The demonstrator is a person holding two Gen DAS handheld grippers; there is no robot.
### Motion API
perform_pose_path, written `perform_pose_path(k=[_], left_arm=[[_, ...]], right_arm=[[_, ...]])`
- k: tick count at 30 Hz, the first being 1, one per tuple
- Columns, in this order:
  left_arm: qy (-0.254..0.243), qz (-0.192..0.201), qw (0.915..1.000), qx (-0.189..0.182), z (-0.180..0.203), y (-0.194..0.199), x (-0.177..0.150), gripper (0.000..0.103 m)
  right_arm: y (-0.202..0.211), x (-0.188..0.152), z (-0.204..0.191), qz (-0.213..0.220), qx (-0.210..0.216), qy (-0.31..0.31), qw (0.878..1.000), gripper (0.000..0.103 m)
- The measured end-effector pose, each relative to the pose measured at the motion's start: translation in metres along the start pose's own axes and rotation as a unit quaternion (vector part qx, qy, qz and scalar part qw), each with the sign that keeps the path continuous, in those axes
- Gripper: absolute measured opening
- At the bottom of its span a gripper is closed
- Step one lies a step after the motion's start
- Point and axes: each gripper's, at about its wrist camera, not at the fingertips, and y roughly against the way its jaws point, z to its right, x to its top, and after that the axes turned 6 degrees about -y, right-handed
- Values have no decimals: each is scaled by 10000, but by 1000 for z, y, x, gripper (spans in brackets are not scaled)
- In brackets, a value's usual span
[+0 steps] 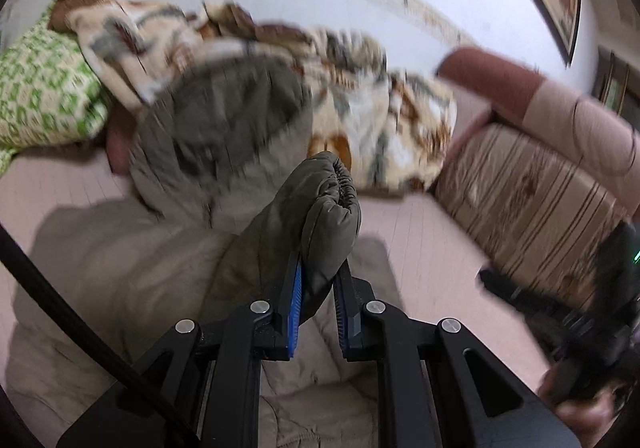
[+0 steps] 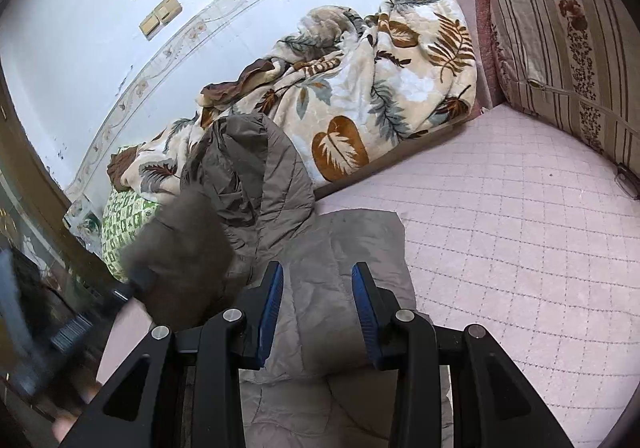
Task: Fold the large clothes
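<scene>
A grey-brown padded jacket (image 1: pixel 120 268) lies on the pink quilted bed, its hood (image 1: pixel 224 116) toward the blanket. My left gripper (image 1: pixel 318 272) is shut on the jacket's sleeve (image 1: pixel 324 208), near the elastic cuff, and holds it lifted above the body. In the right wrist view the folded jacket body (image 2: pixel 340 276) lies under my right gripper (image 2: pixel 318 280), which is open and empty just above it. The hood (image 2: pixel 256 168) and the blurred lifted sleeve (image 2: pixel 180 252) lie to the left. The right gripper also shows in the left wrist view (image 1: pixel 492 280).
A leaf-patterned blanket (image 2: pixel 360 96) is bunched along the wall. A green-patterned pillow (image 1: pixel 40 92) lies at one end, a striped cushion (image 2: pixel 568 48) at the other. Pink quilted mattress (image 2: pixel 520 228) spreads to the right.
</scene>
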Motion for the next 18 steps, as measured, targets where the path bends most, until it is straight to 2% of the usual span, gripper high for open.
perform_pose_path(k=[4,5,8,9,12,14,16,18], left_arm=[[-191,-437,9988,56,7,-32,-25,15],[-251,-588,9979,75,8,-40,-32,20],[-414,-964,9945,-34,13,-50,-44,45],[-488,-987,9939,-93,14,-47,-46,47],[-613,-729,9952,-227,11,-22,-38,48],[-557,-477,9970,-241,-1,0,-28,53],[-542,-256,9982,35,-19,18,-17,59],[-427,-133,9979,465,-52,32,-5,60]], right_arm=[[-3,-1,-1,-29,-9,6,10000,39],[-4,-1,-2,-30,-6,12,10000,39],[-7,-2,-4,-45,-15,31,10000,39],[-8,-2,-4,-53,-11,34,10000,39],[-12,-4,-7,-98,7,42,9999,39],[-16,-5,-10,-141,23,62,9999,39],[-21,-8,-13,-204,53,102,9997,39],[-29,-12,-19,-311,80,188,9993,39]])
